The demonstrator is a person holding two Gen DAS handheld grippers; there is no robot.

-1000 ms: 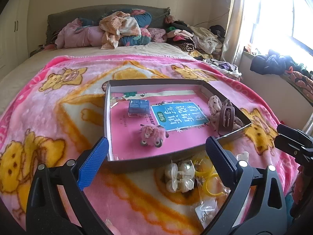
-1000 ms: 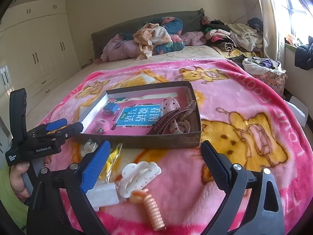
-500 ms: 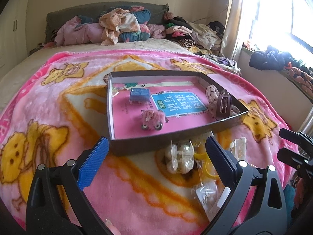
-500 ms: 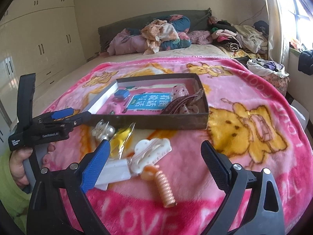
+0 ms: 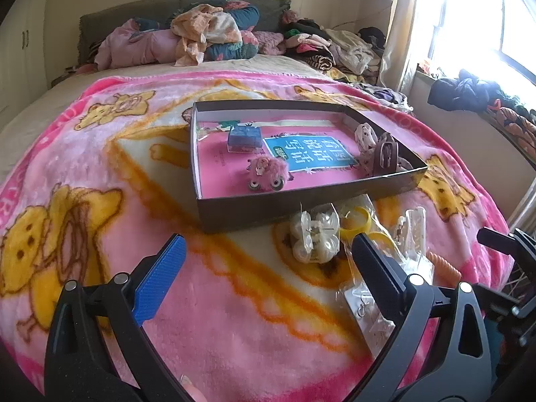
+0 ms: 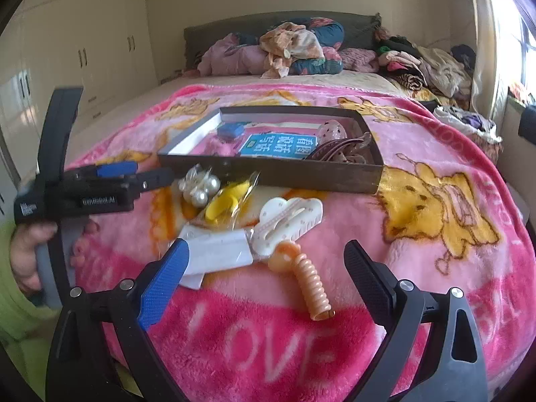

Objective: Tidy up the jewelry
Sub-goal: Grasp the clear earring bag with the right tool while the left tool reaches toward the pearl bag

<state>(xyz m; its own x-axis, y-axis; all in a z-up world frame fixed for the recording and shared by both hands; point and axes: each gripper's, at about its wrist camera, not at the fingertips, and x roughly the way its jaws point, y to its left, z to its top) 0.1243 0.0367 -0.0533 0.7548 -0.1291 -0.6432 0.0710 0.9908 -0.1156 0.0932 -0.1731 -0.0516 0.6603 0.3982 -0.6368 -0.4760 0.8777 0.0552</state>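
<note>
A loose cluster of hair and jewelry pieces lies on the pink cartoon-bear fleece blanket (image 6: 435, 174), just in front of the near wall of a shallow dark cardboard tray (image 6: 274, 174). In the right wrist view the cluster holds a clear packet of pearl-like beads (image 6: 199, 187) touching the tray wall, a clear bag with yellow rings (image 6: 224, 201) beside it, a cream-white cloud-shaped hair clip (image 6: 288, 221), a white flat card packet (image 6: 214, 251) and, nearest the camera, a peach-orange ribbed spiral hair clip (image 6: 308, 278).

The right gripper (image 6: 264, 278) hangs just above the blanket with its fingers spread wide and nothing between them; the orange spiral clip lies in the gap between the tips, slightly toward the black finger, and the white card packet touches the blue-padded finger's tip in the picture.

The left gripper (image 5: 268, 268) is also spread wide and empty. In its own view the pearl packet (image 5: 315, 234) sits ahead between its fingers, closer to the right one, with the yellow rings (image 5: 358, 224) just beyond that fingertip.

Inside the tray (image 5: 234, 207) lie a fuzzy pink pompom piece with two round eyes (image 5: 268, 172), a small blue transparent box (image 5: 244, 137), a teal printed card (image 5: 311, 154) and brown hair claws (image 5: 385, 154) at the right end.

A hand (image 6: 26, 254) in a green sleeve holds the left gripper's handle.
</note>
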